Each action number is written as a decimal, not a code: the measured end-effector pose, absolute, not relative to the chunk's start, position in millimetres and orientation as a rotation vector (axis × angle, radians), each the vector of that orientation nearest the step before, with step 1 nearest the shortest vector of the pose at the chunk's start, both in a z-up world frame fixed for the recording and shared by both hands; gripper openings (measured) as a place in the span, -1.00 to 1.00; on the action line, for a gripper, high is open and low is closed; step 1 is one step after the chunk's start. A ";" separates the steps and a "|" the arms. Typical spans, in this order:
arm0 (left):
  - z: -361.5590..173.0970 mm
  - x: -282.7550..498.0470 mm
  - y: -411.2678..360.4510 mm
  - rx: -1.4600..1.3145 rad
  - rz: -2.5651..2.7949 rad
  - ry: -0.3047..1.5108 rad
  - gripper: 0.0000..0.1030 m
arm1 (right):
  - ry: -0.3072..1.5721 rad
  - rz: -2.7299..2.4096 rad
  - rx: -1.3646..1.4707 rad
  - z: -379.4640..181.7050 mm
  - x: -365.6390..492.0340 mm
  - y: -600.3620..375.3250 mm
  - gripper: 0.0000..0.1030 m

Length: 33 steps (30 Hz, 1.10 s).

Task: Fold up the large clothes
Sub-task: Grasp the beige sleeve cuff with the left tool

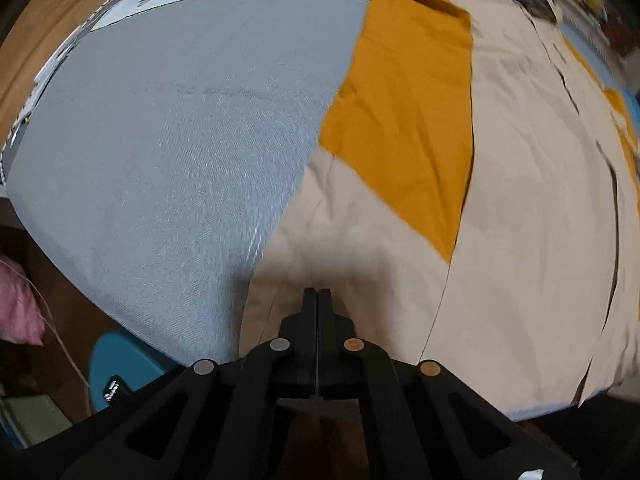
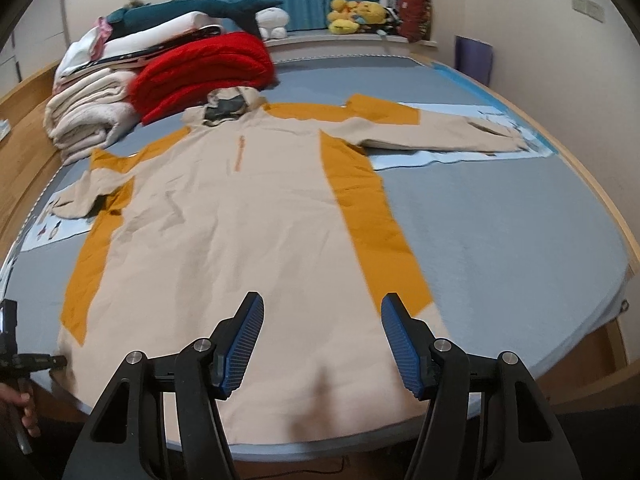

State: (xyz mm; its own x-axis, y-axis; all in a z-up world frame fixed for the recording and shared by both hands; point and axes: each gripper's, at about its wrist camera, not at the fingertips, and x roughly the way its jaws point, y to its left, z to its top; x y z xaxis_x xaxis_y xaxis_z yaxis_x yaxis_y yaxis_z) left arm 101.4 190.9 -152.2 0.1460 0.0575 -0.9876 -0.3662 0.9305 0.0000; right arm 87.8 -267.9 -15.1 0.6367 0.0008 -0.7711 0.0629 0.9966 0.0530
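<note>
A long beige garment point(image 2: 240, 220) with mustard-orange side panels point(image 2: 372, 216) and a hood lies flat, front up, on the blue-grey bed point(image 2: 500, 240), sleeves spread out. My right gripper point(image 2: 322, 322) is open and empty above the hem's middle. My left gripper point(image 1: 318, 294) has its fingers pressed together at the garment's lower left corner point(image 1: 360, 248); whether cloth is pinched between them I cannot tell. The left gripper also shows in the right wrist view point(image 2: 56, 360) at the hem's left corner.
Folded blankets and a red quilt point(image 2: 208, 72) are stacked at the bed's far left. Plush toys point(image 2: 356, 12) sit on the far sill by blue curtains. A wooden bed frame point(image 2: 624, 216) rims the mattress. A teal stool point(image 1: 124, 372) stands beside the bed.
</note>
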 end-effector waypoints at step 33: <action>-62.4 104.5 206.0 -0.473 0.403 1.155 -0.47 | 0.842 0.060 0.061 8.2 119.0 -226.3 0.20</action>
State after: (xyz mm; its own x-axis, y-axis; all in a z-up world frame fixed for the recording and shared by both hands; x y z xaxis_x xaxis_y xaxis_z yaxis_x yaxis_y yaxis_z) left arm 104.5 206.0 -62.4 0.3533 0.0608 -0.9335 -0.5335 0.8328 -0.1476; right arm 119.0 -226.3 8.2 0.6644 0.0775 -0.7433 -0.0288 0.9965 0.0781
